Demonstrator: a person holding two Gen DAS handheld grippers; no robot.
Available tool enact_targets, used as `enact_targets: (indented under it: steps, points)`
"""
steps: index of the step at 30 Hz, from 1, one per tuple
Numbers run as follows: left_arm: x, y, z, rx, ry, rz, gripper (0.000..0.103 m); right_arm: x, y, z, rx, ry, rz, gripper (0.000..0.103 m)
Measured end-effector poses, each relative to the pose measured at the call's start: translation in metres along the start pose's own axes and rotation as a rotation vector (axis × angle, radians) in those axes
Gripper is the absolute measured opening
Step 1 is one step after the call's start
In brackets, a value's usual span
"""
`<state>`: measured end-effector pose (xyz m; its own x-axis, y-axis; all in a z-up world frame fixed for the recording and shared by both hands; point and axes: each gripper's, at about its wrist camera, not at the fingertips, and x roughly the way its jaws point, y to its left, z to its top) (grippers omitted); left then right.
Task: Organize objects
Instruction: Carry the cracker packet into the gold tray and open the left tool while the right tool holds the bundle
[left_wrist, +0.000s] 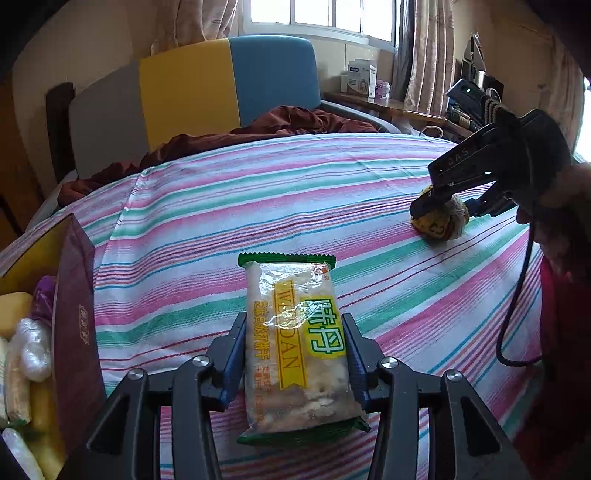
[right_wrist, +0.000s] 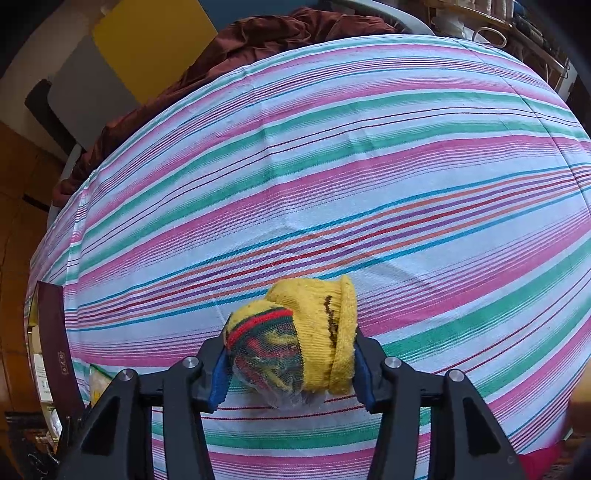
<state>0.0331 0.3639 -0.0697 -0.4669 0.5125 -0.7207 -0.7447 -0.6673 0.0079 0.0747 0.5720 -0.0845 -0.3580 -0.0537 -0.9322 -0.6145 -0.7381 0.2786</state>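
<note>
A home bedroom: a striped bedsheet (left_wrist: 258, 206), a padded headboard (left_wrist: 229, 85) and a curtained window (left_wrist: 325, 14).

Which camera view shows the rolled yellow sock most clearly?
The right wrist view: the rolled yellow sock fills the foreground between the right gripper's blue pads, with its red and green stripes plain. The left wrist view shows it only small and far off, half hidden under that gripper.

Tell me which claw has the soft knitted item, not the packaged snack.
The right claw, shut on the yellow rolled sock. The left claw grips the clear green-edged cracker packet.
</note>
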Motion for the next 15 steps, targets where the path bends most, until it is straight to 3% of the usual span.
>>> enact_targets:
  steps: [7,15]
  points:
    - [-0.053,0.016,0.008,-0.016,-0.076,0.034,0.048,0.006,0.004,0.002,0.006,-0.003,0.006,0.053]
    - [-0.090,0.073,-0.003,-0.127,-0.081,0.117,0.048,0.009,0.007,0.007,0.002,-0.004,-0.001,0.053]
